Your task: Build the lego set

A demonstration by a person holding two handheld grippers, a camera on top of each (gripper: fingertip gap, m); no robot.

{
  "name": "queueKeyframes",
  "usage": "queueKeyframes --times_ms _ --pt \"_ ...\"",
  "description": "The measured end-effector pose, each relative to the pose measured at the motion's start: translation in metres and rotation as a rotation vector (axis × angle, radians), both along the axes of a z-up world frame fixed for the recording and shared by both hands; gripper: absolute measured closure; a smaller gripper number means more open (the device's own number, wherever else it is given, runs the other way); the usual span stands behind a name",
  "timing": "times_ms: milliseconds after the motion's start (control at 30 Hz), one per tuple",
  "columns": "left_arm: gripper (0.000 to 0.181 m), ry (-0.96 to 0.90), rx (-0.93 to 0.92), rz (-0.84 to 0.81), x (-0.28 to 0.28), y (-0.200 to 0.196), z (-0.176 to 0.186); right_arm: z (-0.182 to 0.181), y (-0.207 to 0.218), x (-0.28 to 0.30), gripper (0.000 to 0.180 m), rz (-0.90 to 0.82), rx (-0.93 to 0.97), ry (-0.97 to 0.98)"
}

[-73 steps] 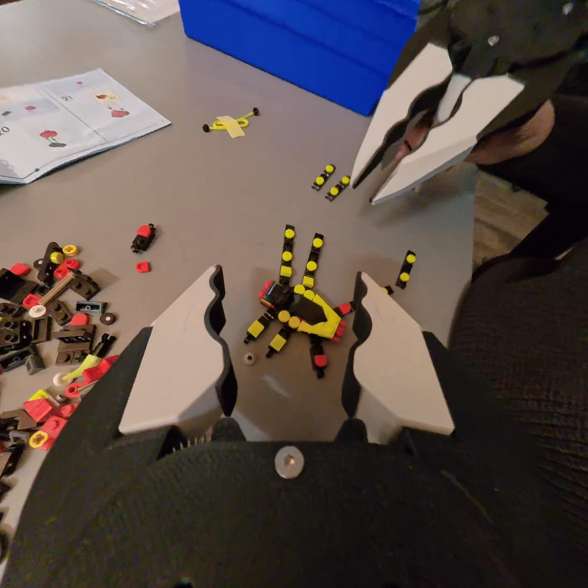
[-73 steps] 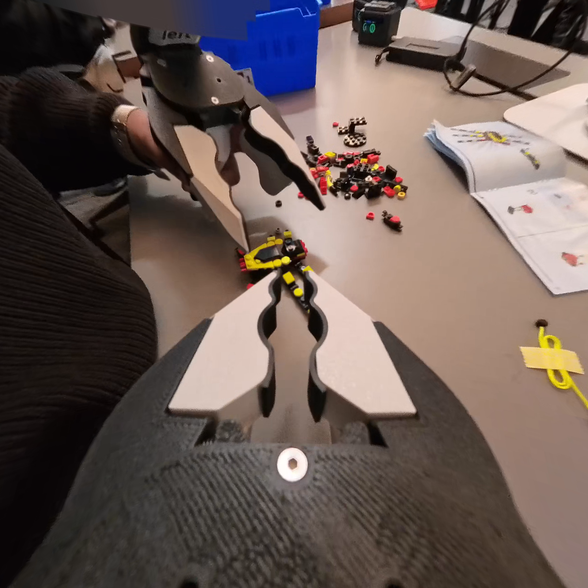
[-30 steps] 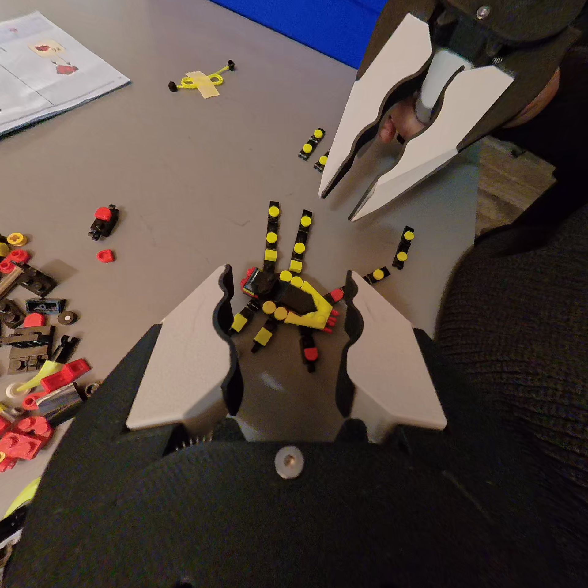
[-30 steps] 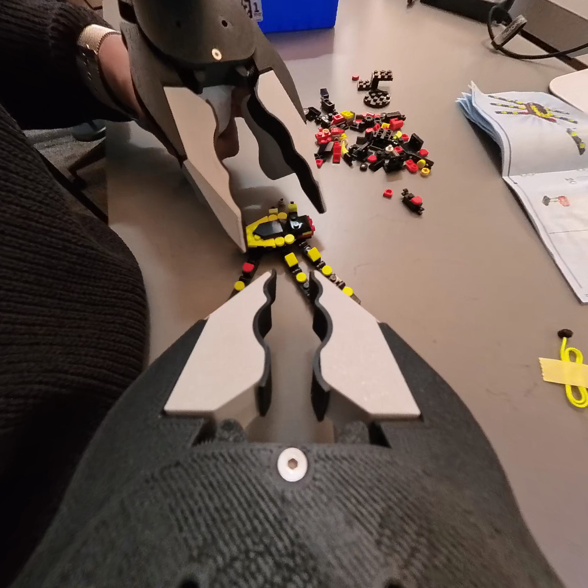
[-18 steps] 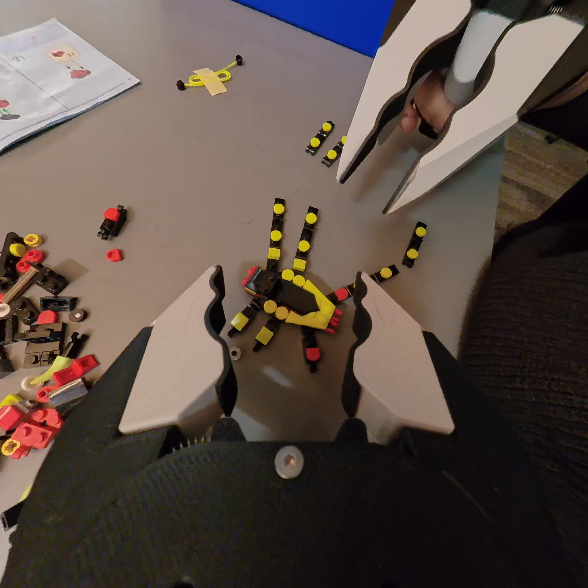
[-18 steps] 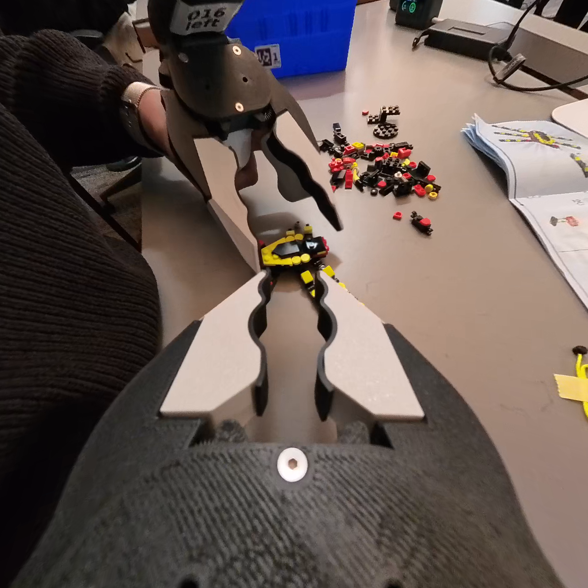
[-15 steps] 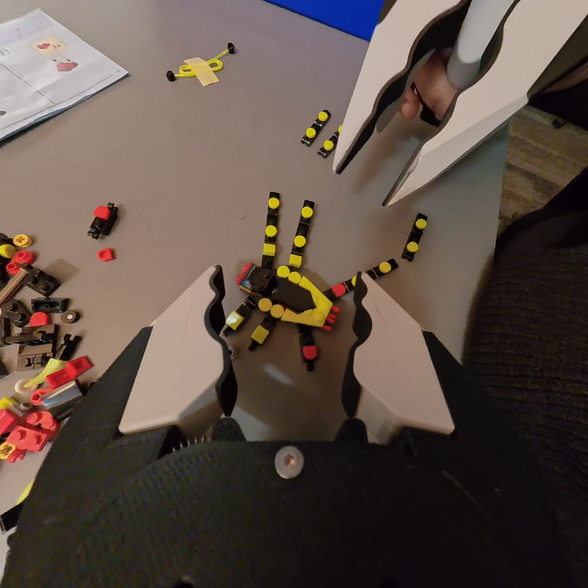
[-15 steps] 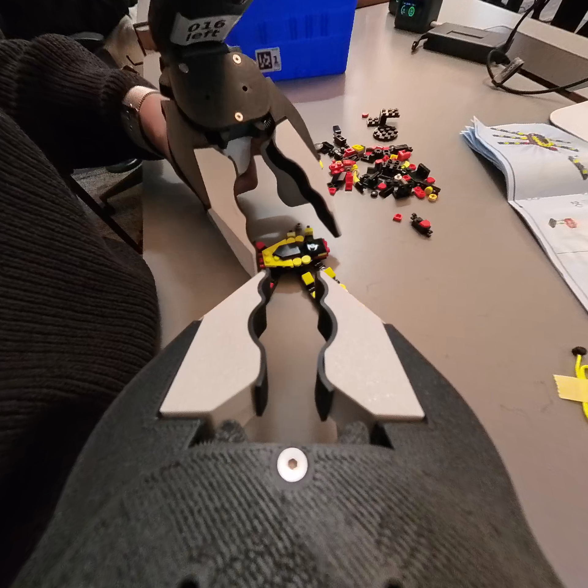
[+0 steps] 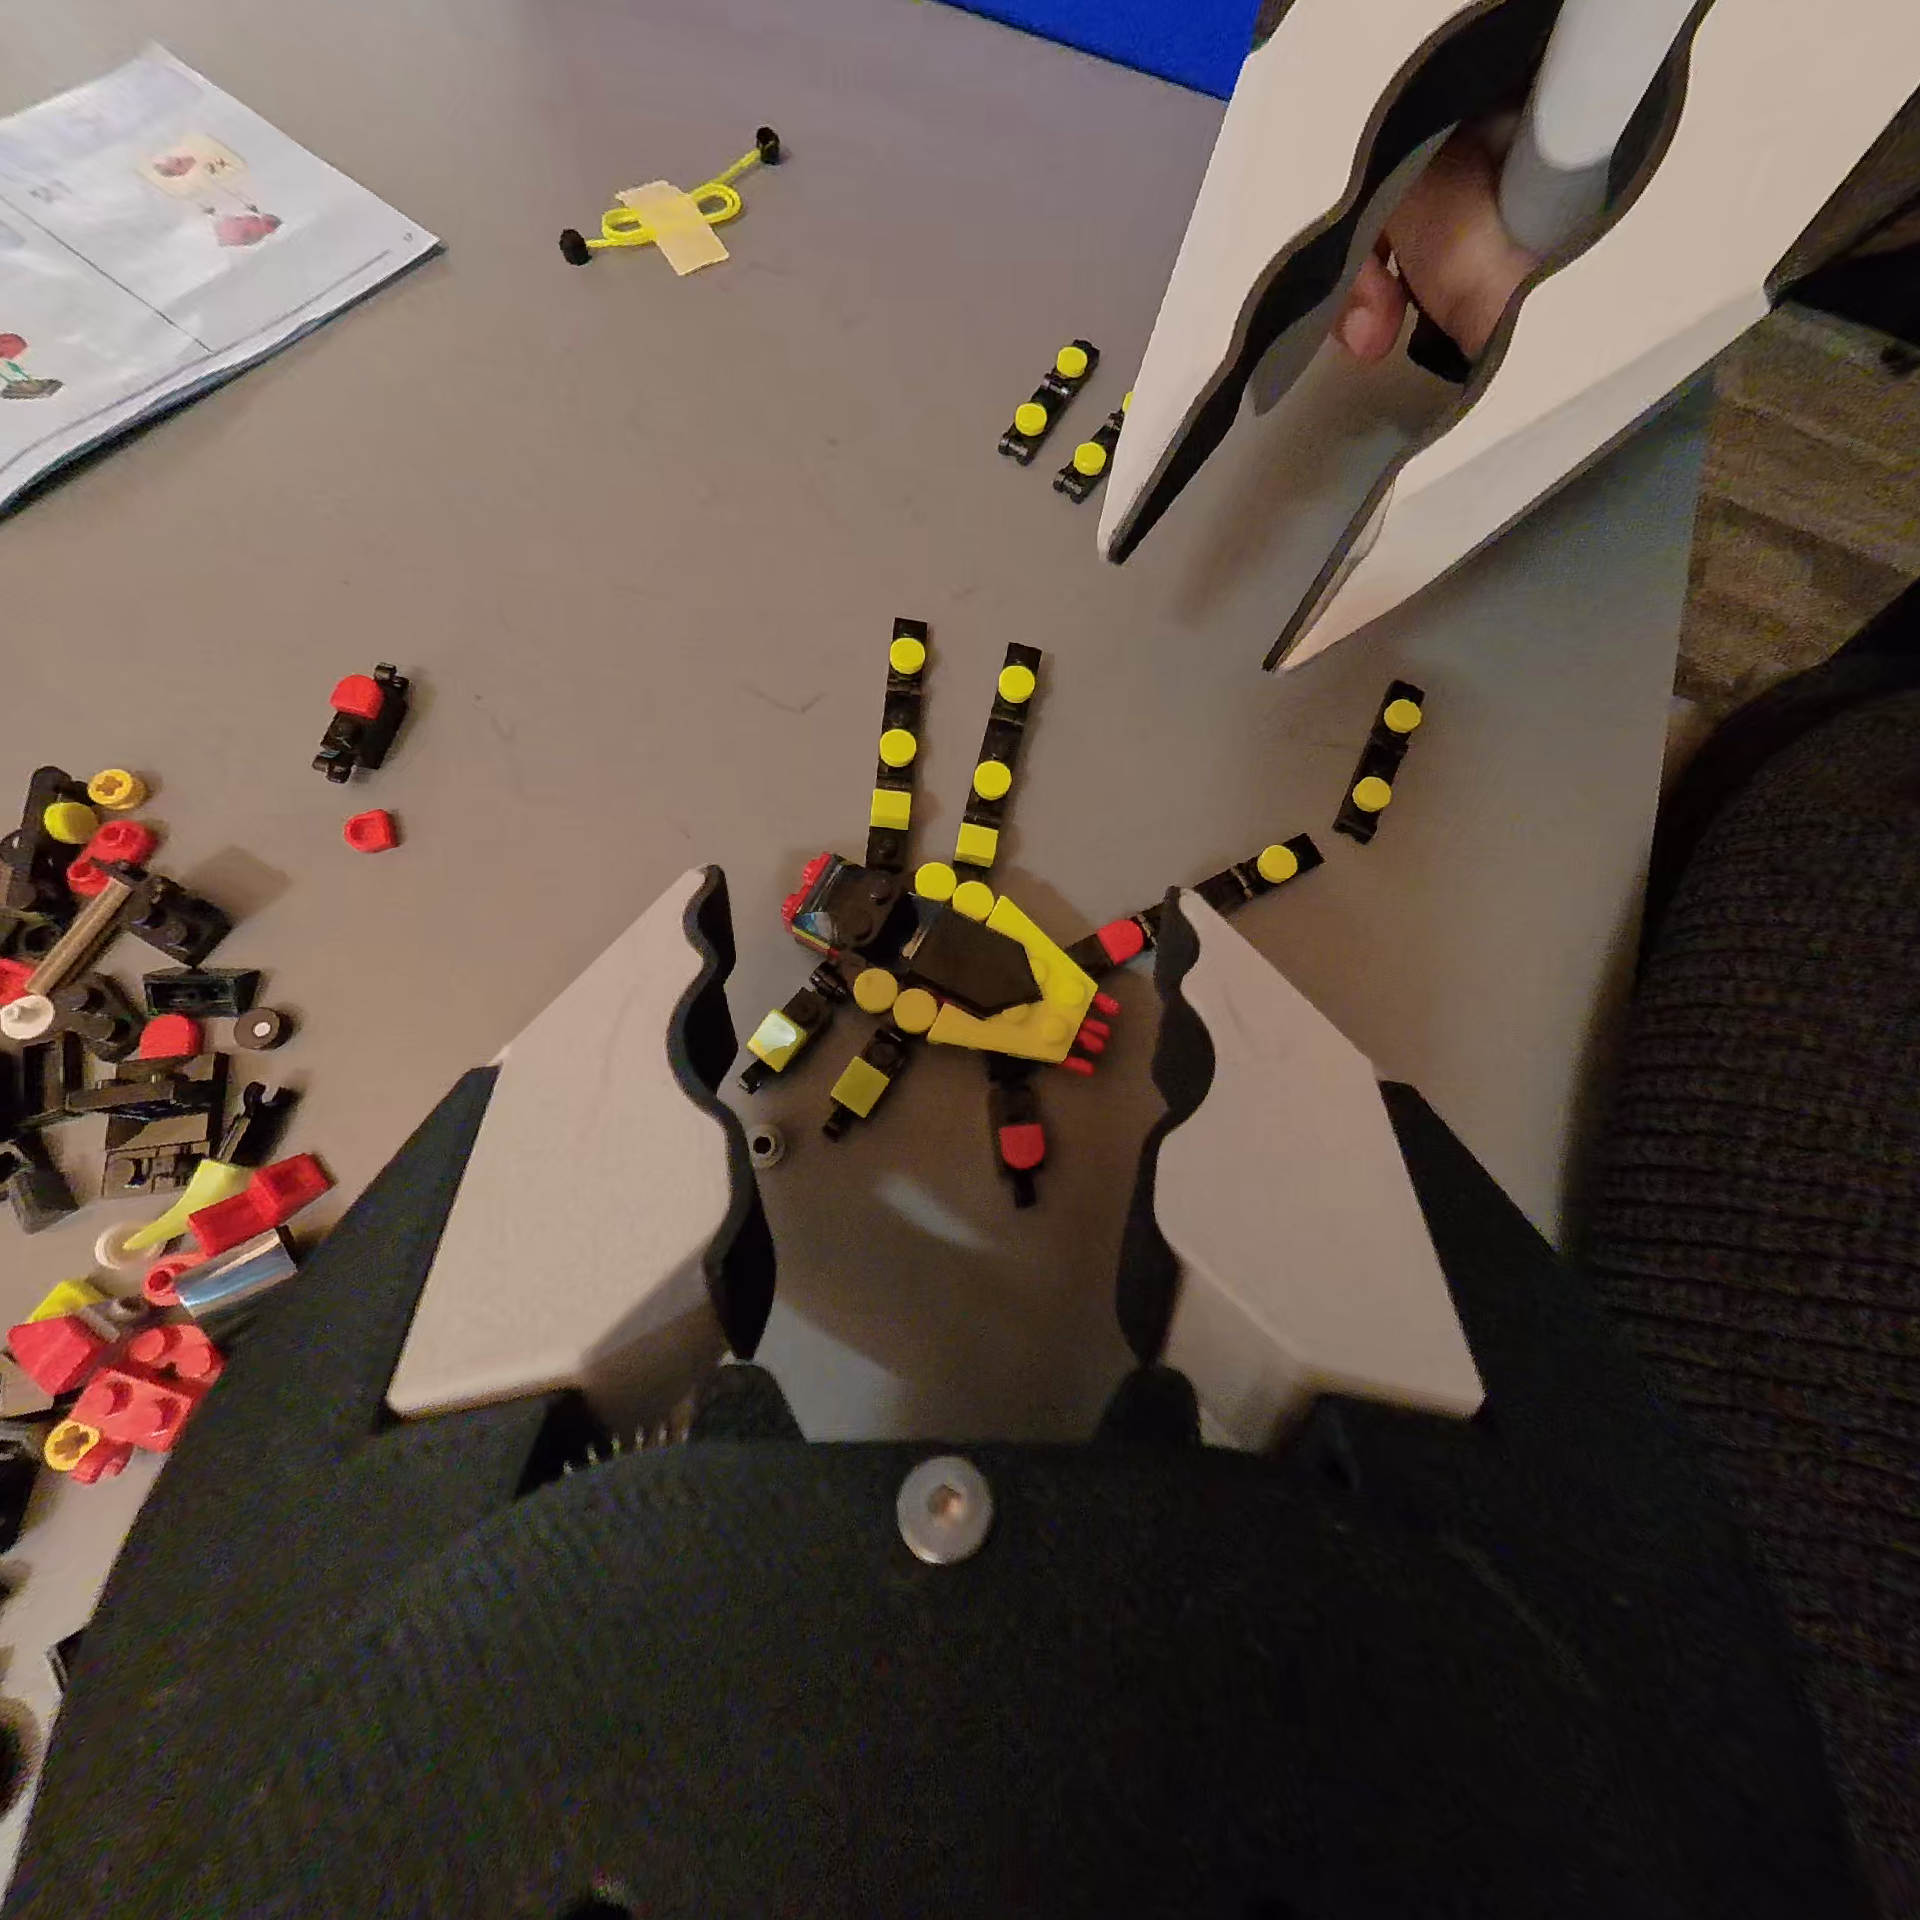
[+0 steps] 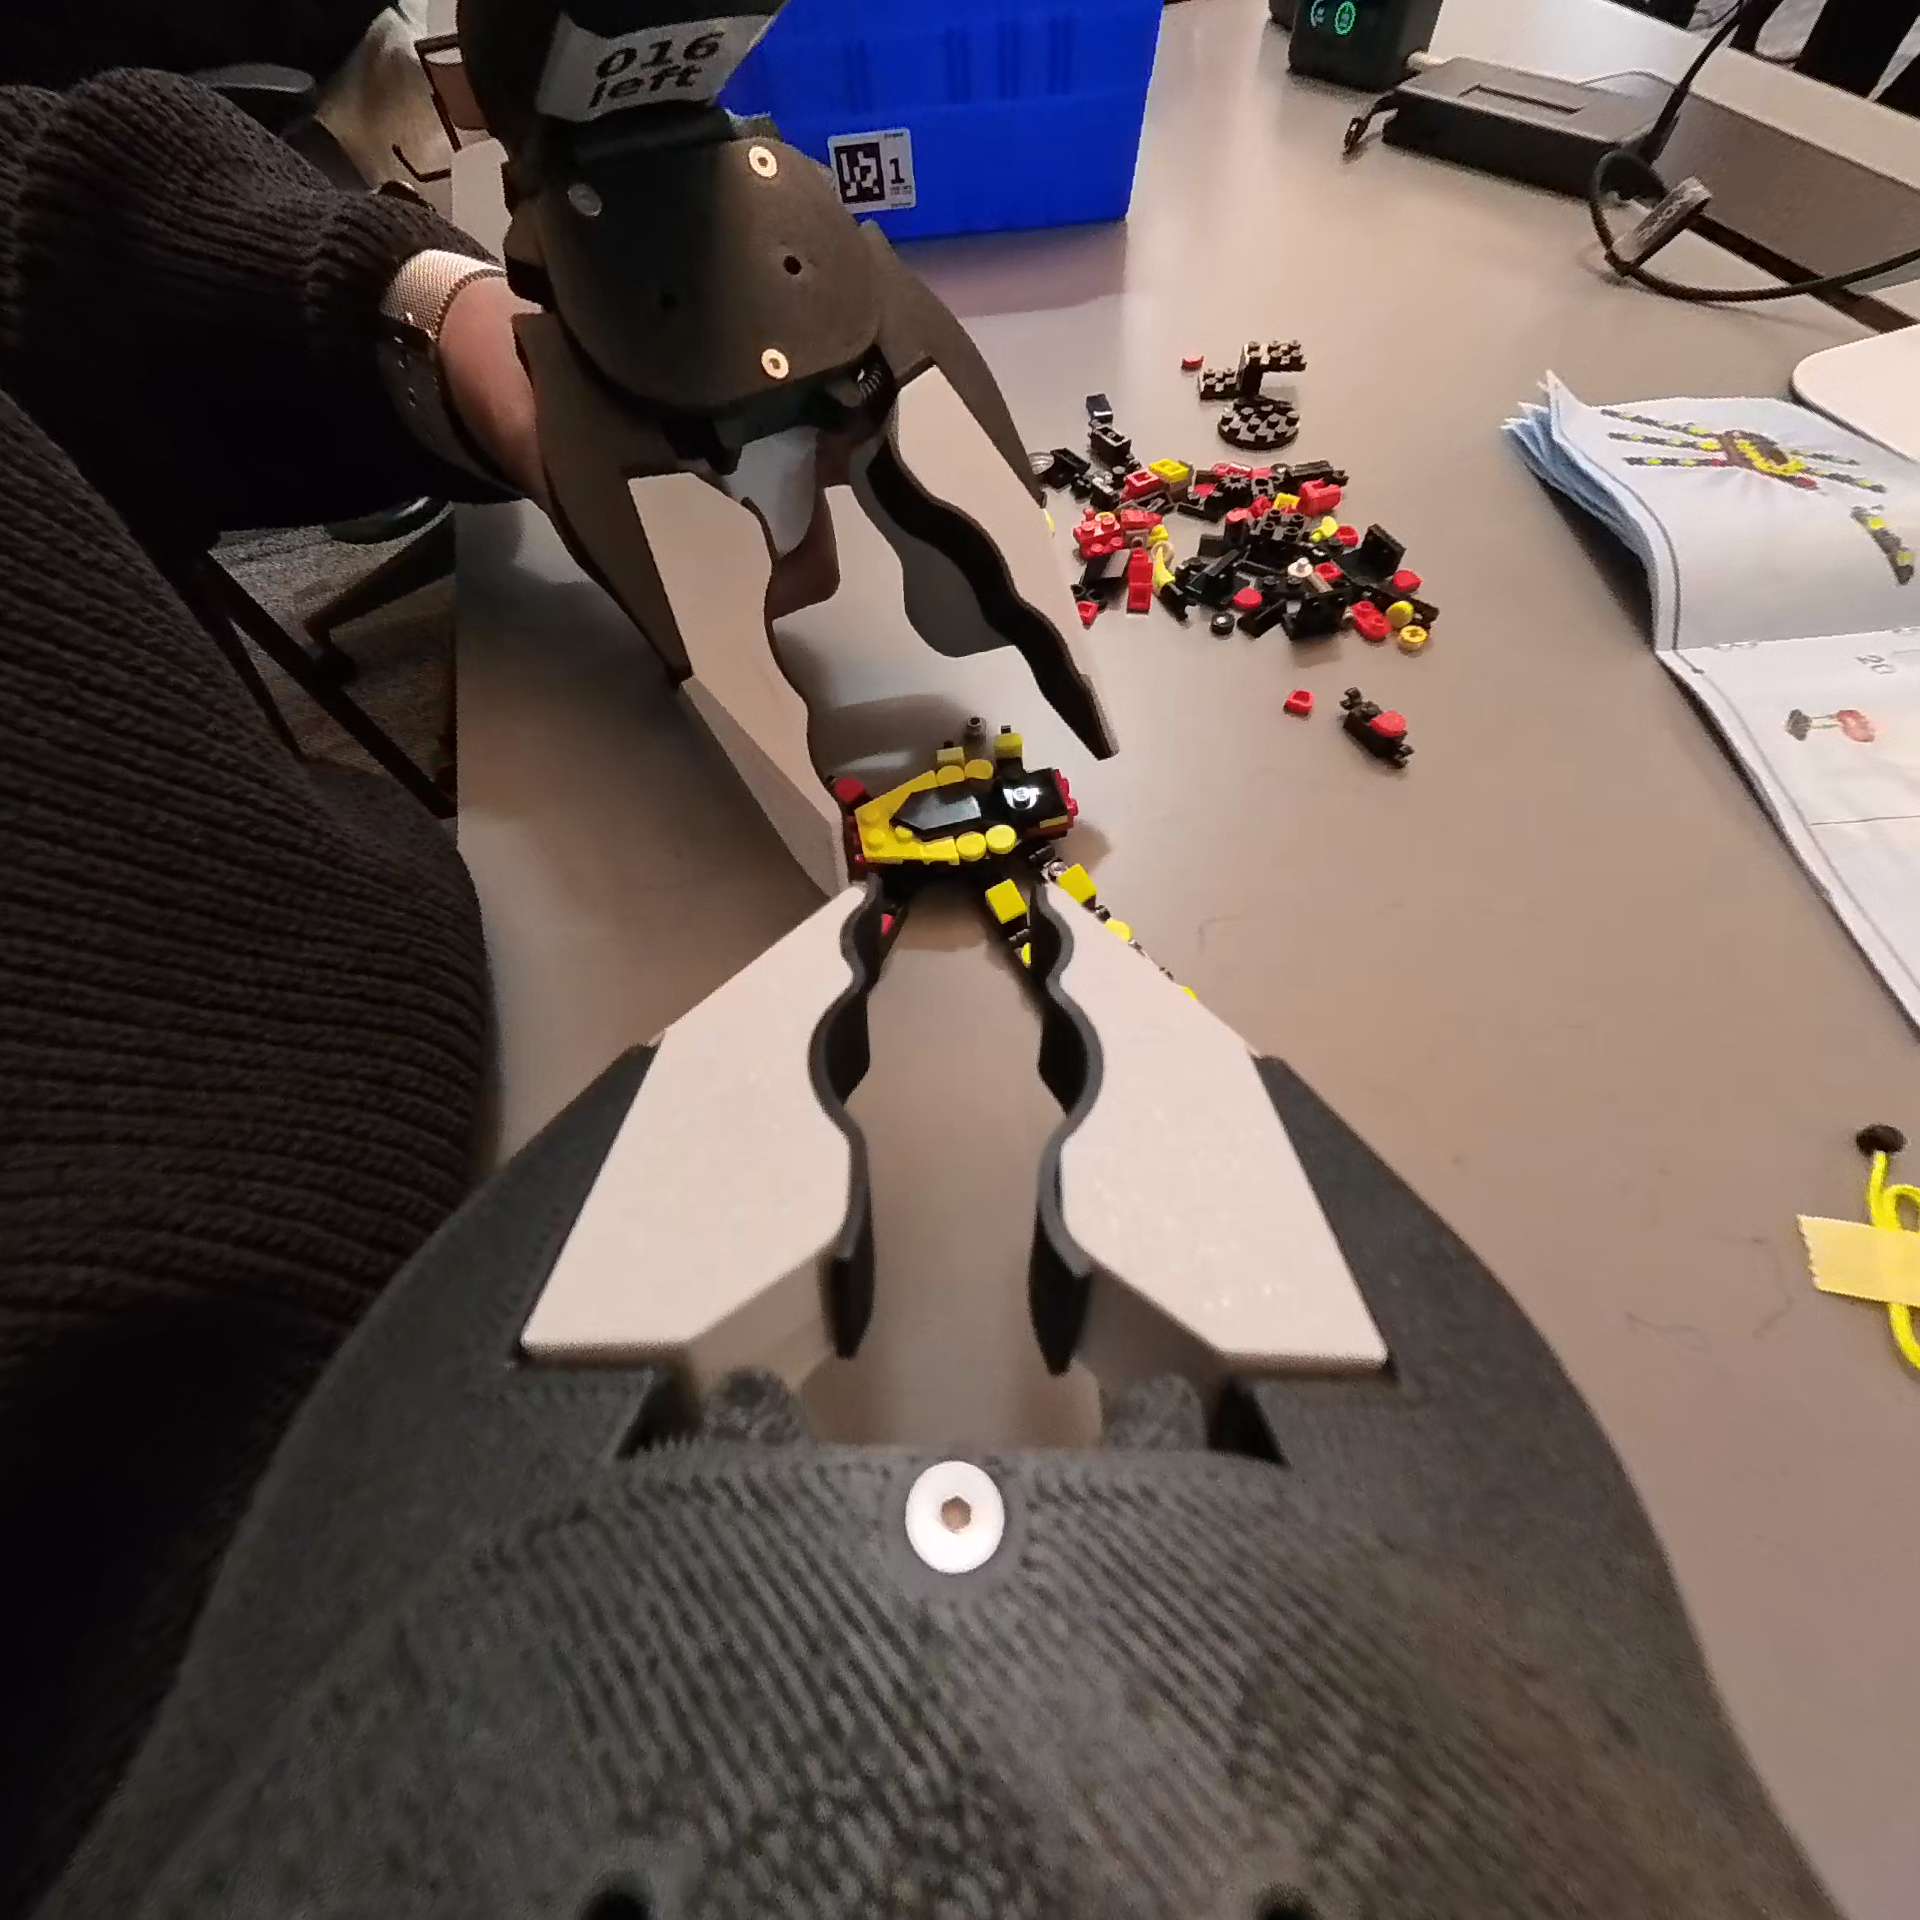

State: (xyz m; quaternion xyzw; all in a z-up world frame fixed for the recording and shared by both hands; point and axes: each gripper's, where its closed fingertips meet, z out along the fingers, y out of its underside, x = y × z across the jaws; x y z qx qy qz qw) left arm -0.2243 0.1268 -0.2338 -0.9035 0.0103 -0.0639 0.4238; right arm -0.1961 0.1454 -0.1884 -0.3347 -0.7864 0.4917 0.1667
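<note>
The spider model (image 9: 966, 966), with a black and yellow body and black legs bearing yellow studs, lies flat on the grey table (image 9: 623, 499). My left gripper (image 9: 940, 904) is open and empty, its fingers on either side of the body just above it. My right gripper (image 10: 956, 899) is open by a narrow gap and empty, its tips at the model's near legs (image 10: 1003, 899). It also shows in the left wrist view (image 9: 1195, 608), beyond the long legs. The left gripper shows in the right wrist view (image 10: 966, 810), straddling the body (image 10: 956, 816).
A loose leg segment (image 9: 1377, 764) and two more (image 9: 1049, 400) lie near the right table edge. A pile of loose bricks (image 9: 114, 1039) sits left, with a black-red piece (image 9: 358, 717). An instruction booklet (image 9: 156, 260), a taped yellow string (image 9: 665, 213) and a blue bin (image 10: 966, 114) lie farther off. About 6 cm separates my left fingertips from my right. The loose leg segment (image 9: 1377, 764) sits 7 cm or so from the ends of my left fingers.
My right gripper has opened a little and come in closer to the model's near legs. My left gripper has stayed open over the body. The model has not moved.
</note>
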Motion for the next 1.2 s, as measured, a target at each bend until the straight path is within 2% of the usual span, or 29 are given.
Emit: queueKeyframes --times_ms 1200 --pt "0.101 -0.020 -0.011 0.040 -0.0088 -0.0009 -0.0028 -0.0097 0.0019 -0.0037 0.152 -0.005 0.021 -0.032"
